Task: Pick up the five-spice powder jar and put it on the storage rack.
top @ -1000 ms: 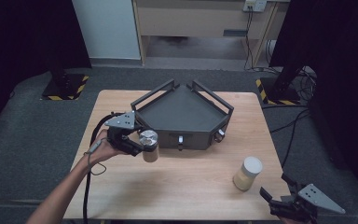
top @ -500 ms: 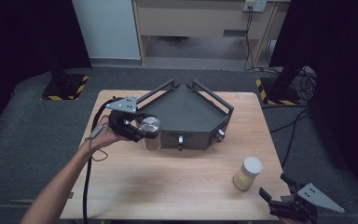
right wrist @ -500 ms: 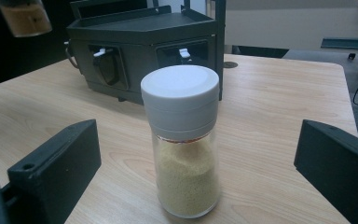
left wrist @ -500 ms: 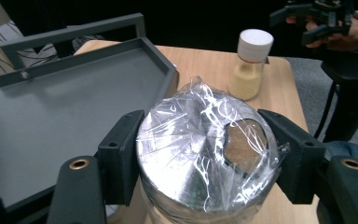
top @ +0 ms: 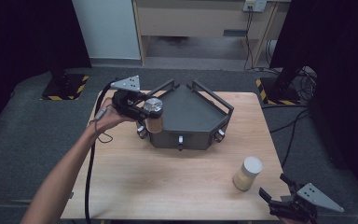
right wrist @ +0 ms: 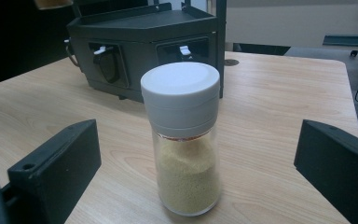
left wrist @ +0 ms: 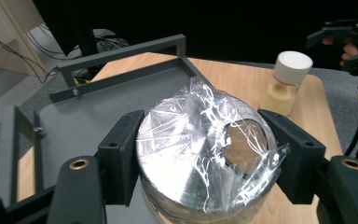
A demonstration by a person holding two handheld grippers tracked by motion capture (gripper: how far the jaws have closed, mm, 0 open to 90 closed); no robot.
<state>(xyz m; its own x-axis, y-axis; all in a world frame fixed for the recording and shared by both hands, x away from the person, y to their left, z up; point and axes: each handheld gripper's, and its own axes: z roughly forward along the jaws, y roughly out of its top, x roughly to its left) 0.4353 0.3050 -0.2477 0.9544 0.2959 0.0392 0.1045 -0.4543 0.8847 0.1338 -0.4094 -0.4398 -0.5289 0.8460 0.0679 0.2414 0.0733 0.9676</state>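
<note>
My left gripper (top: pixel 150 113) is shut on a jar with a silver lid (top: pixel 153 108) wrapped in clear film (left wrist: pixel 205 149). I hold it lifted above the left corner of the dark grey rack (top: pixel 191 116). Both black pads (left wrist: pixel 121 156) press the lid's sides. A glass spice jar with a white cap and yellow grains (right wrist: pixel 184 135) stands upright on the wooden table (top: pixel 168 177), also seen from above as the spice jar (top: pixel 248 173). My right gripper (top: pixel 279 191) stands open at the table's front right corner, its jaws wide apart and just short of that spice jar.
The rack (right wrist: pixel 144 44) has raised rails and small knobs (top: pixel 180 139) on its front face. Black cables (top: pixel 91 158) trail from the left gripper over the table's left edge. Grey floor surrounds the table; a cabinet (top: pixel 200 18) stands behind.
The left gripper has risen and moved toward the rack's left corner, carrying the silver-lidded jar off the table. The right gripper has stayed put.
</note>
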